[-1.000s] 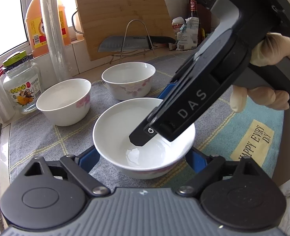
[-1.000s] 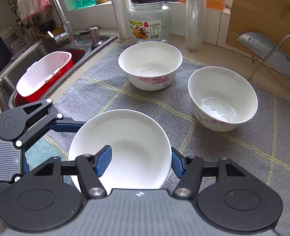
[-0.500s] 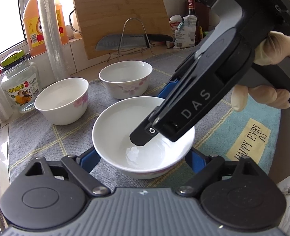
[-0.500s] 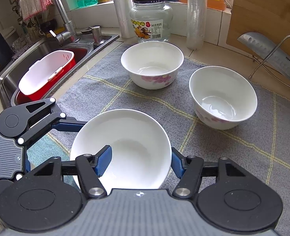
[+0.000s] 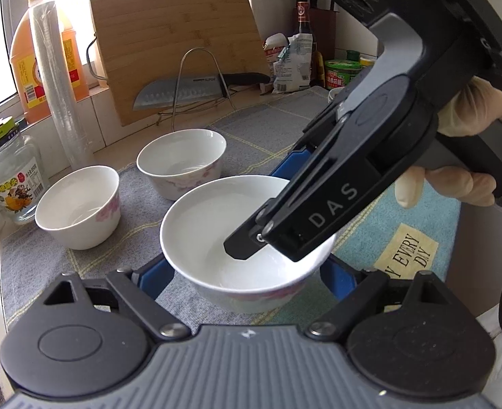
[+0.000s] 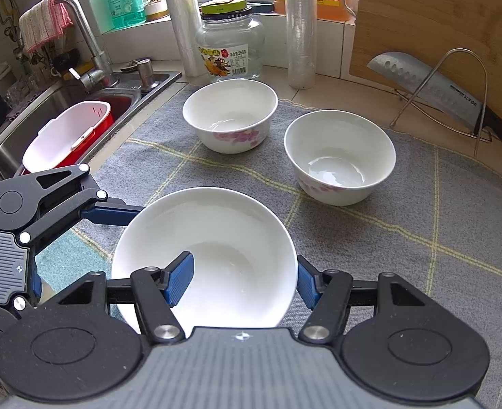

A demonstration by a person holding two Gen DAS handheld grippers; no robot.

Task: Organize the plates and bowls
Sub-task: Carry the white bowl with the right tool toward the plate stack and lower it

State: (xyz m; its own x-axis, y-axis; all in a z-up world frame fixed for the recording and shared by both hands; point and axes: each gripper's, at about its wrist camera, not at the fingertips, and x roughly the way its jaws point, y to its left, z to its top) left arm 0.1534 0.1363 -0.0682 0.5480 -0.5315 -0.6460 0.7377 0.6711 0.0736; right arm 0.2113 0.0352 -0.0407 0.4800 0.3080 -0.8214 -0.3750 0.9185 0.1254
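Three white bowls with pink flowers stand on a grey mat. The near bowl (image 5: 217, 238) (image 6: 217, 238) sits between the blue fingers of my left gripper (image 5: 247, 272), which is open around its sides. My right gripper (image 6: 244, 279) has one finger (image 6: 179, 279) inside the bowl and one outside its right rim, with the jaws wide. It also shows in the left wrist view (image 5: 319, 204), reaching down into the bowl. Two more bowls (image 6: 230, 112) (image 6: 339, 153) stand farther back, side by side.
A sink (image 6: 9, 136) with a red and white basket (image 6: 67, 133) lies left of the mat. A glass jar (image 6: 230, 44), plastic rolls (image 6: 300, 27), a cutting board (image 5: 176, 44) and a knife on a wire rack (image 5: 189, 92) line the back.
Both grippers and the near bowl have shifted slightly; the bowl looks raised a little and the far bowls sit lower in the left view. The jaws have not changed.
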